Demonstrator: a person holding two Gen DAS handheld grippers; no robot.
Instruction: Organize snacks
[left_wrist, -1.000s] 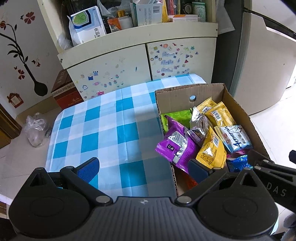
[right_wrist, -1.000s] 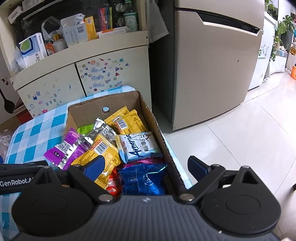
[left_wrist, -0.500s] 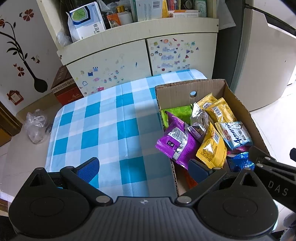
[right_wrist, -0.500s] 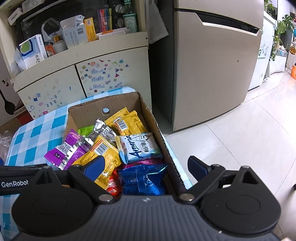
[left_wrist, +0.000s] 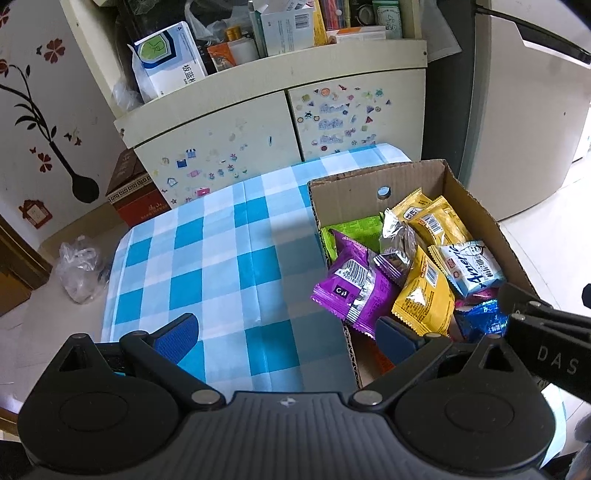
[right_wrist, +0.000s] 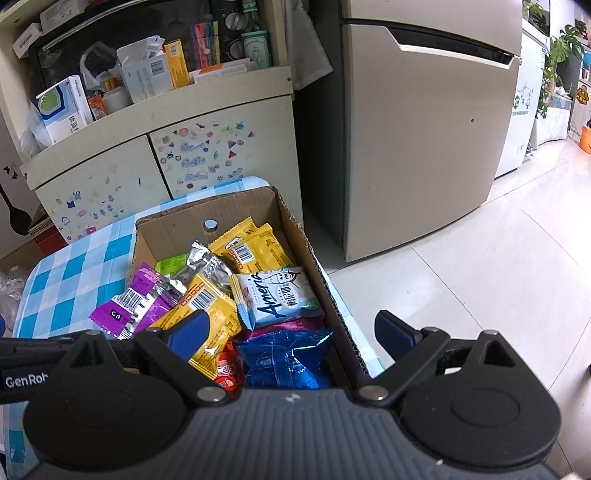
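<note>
A cardboard box (left_wrist: 351, 184) (right_wrist: 166, 225) stands on the right part of a blue-and-white checked table (left_wrist: 221, 258). It is full of snack packs: a purple pack (left_wrist: 351, 288) (right_wrist: 129, 306) hangs over its left wall, with yellow packs (left_wrist: 424, 295) (right_wrist: 255, 251), a silver pack (left_wrist: 399, 240), a white "Ameri" pack (left_wrist: 469, 266) (right_wrist: 280, 299) and a blue pack (right_wrist: 288, 362). My left gripper (left_wrist: 286, 332) is open and empty above the table beside the box's near left corner. My right gripper (right_wrist: 291, 328) is open and empty above the box's near end.
A cream cabinet (left_wrist: 277, 122) with stickers and a cluttered shelf stands behind the table. A fridge (right_wrist: 424, 147) stands to the right on a tiled floor. A red-brown box (left_wrist: 133, 195) and a plastic bag (left_wrist: 79, 266) lie on the floor at the left.
The left wrist view has shifted slightly, with the table and box sliding up a little in frame. Both grippers stay open and empty. The snacks have not moved.
</note>
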